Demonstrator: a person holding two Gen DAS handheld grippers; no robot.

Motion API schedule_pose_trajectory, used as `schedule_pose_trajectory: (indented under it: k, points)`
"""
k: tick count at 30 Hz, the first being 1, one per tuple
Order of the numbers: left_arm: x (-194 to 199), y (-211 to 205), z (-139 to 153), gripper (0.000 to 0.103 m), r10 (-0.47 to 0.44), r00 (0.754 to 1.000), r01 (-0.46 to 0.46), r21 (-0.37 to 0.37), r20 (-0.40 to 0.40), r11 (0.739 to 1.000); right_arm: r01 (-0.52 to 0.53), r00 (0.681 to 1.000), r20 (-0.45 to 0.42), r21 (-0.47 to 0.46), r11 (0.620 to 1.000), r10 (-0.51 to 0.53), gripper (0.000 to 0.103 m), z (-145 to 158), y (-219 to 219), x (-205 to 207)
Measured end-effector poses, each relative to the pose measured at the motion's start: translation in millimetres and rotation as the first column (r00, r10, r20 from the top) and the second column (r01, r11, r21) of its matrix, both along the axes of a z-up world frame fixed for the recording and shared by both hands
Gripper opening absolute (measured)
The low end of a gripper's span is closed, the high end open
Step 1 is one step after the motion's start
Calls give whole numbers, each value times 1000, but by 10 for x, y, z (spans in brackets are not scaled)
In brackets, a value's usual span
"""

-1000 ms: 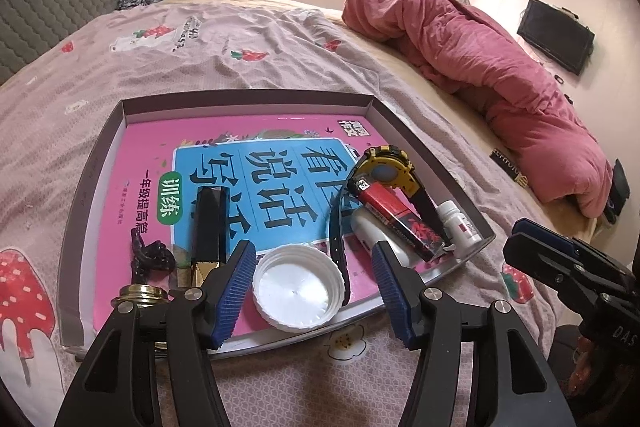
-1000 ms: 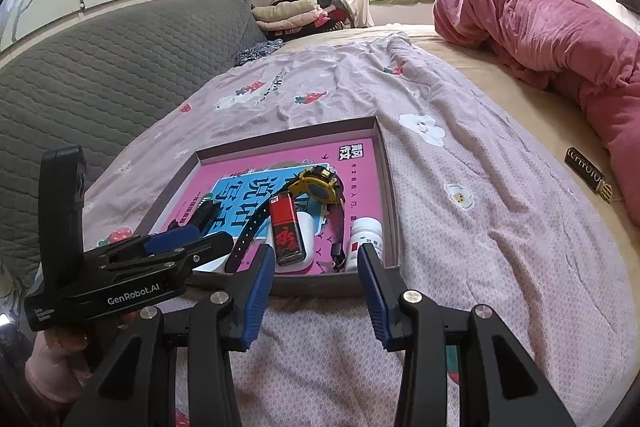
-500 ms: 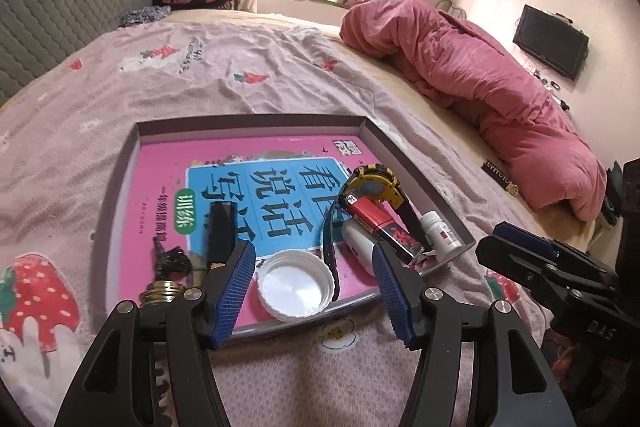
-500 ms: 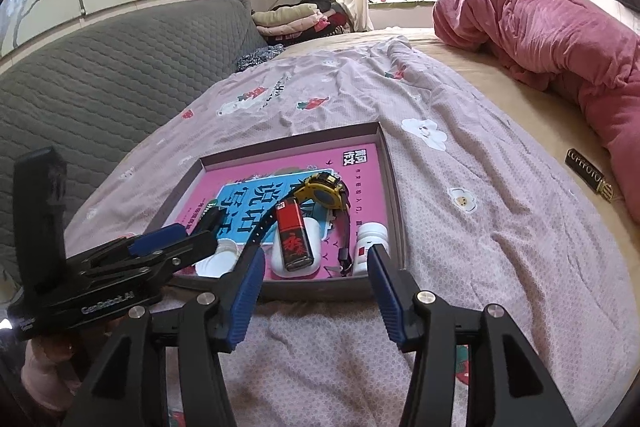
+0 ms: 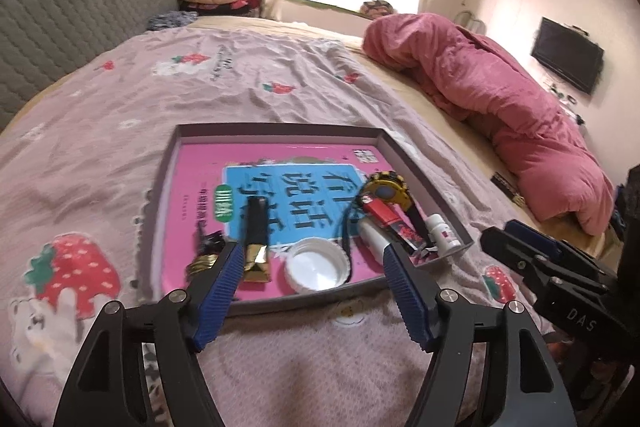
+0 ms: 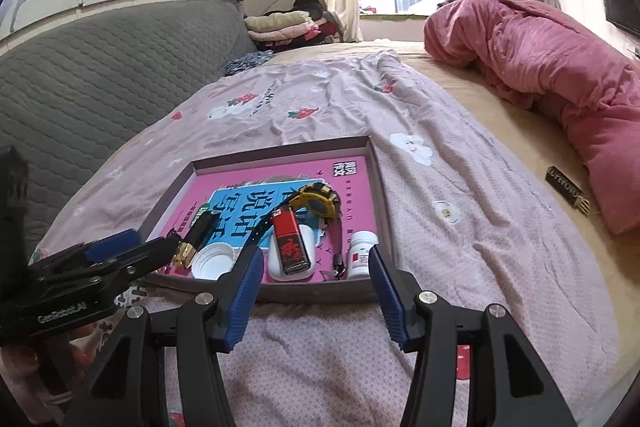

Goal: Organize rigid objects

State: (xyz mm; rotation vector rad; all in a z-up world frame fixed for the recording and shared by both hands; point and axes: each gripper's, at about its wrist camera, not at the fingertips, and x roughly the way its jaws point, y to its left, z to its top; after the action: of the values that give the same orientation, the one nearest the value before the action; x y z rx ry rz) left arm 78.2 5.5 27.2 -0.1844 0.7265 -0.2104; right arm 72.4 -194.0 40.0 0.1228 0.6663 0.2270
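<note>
A: What does the left wrist view show?

B: The left gripper [image 5: 312,281] hangs tilted down over the near rim of a shallow tray [image 5: 424,167] that sits on a bed. Its jaws are opening, spread wide, with nothing between them. The tray is lined with a pink book [image 5: 200,167]. A white cap [image 5: 317,264] lies flat just past the fingertips, at twelve o'clock. A black and gold tube [image 5: 256,235] lies at eleven o'clock, with its long axis running away from the gripper. A red lighter [image 5: 390,221] lies at one o'clock, slanted, and above it is a yellow watch [image 5: 386,189]. A small white bottle [image 5: 442,233] sits in the tray's right corner. The right gripper's body shows at four o'clock.

A: And the right wrist view?

B: The right gripper [image 6: 316,273] is also tilted down over the near rim, with its fingers spread and empty. The lighter [image 6: 289,239] lies at twelve o'clock, long axis pointing away. The bottle [image 6: 362,253] is just inside the right finger. The cap [image 6: 213,259] is at ten o'clock.

A: Which hand is nearer which thing?

B: By my reading, the left is nearer the cap and the tube. The right is nearer the lighter and the bottle.
</note>
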Motion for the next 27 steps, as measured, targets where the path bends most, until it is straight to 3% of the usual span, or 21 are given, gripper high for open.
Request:
schedule_pose_trajectory:
  k: [14, 27]
  points:
    - [-397, 84, 68, 74, 81, 996, -79, 87, -21, 993, -21, 1000, -2, -50, 999, 21, 54, 19, 119, -306]
    - [-641, -59, 59, 74, 77, 996, -69, 137, -54, 988, -33, 999, -12, -74, 997, 32, 54, 21, 236, -502]
